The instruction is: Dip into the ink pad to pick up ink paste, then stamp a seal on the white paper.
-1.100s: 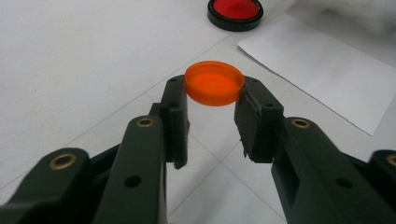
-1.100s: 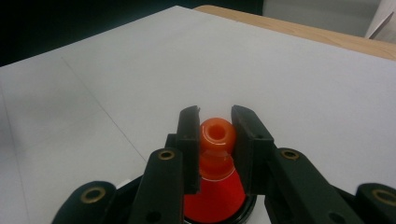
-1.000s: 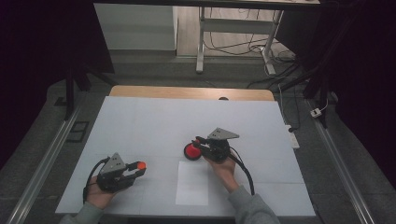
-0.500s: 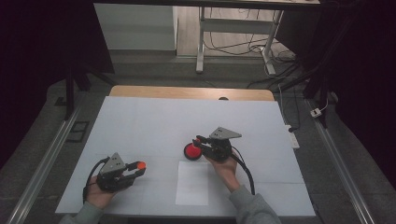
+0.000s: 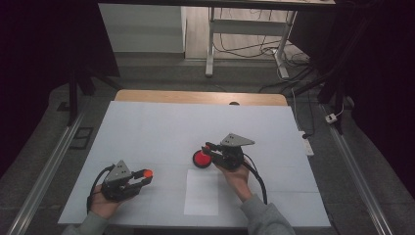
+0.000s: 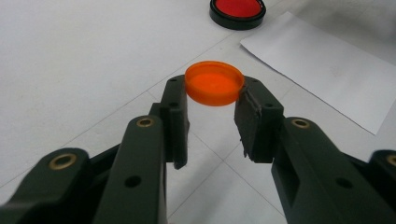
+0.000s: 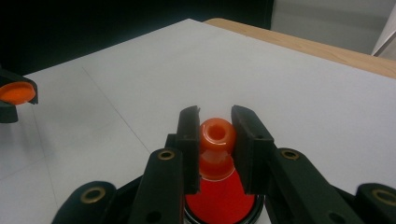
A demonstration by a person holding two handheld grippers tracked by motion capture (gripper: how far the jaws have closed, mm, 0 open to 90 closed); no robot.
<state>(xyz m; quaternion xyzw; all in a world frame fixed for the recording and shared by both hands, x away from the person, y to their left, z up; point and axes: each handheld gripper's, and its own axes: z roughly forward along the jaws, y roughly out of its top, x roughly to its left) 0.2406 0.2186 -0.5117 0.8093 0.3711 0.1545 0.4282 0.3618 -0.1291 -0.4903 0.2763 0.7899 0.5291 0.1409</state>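
High view: a white table (image 5: 161, 127) has 2 hands on it, and each hand holds a black gripper. The landmark is the sheet of paper (image 5: 202, 192) lying flat near the person's edge of the table.

The left gripper (image 5: 145, 177) sits well to the left of the paper. In the left gripper view, its 2 jaws are clamped on a small orange cap (image 6: 214, 83). The cap is pinched by its sides at the very tips of the jaws and lies flat, open side up, a little above the table. The paper (image 6: 327, 74) shows off to the right past the jaws.

The right gripper (image 5: 208, 147) is just past the far edge of the paper, a bit to the right of its middle. In the right gripper view, its jaws squeeze the neck of an orange-red bottle (image 7: 216, 140). The round mouth of the bottle is open and has no cap on it. The bottle stands upright, and its wide red bottom has a black ring around it. In the high view the bottle (image 5: 201, 157) rests on the table just beyond the paper.

The cap and the bottle are well apart, with the paper's near-left corner between them. The right hand (image 5: 238, 177) lies over the paper's right edge.
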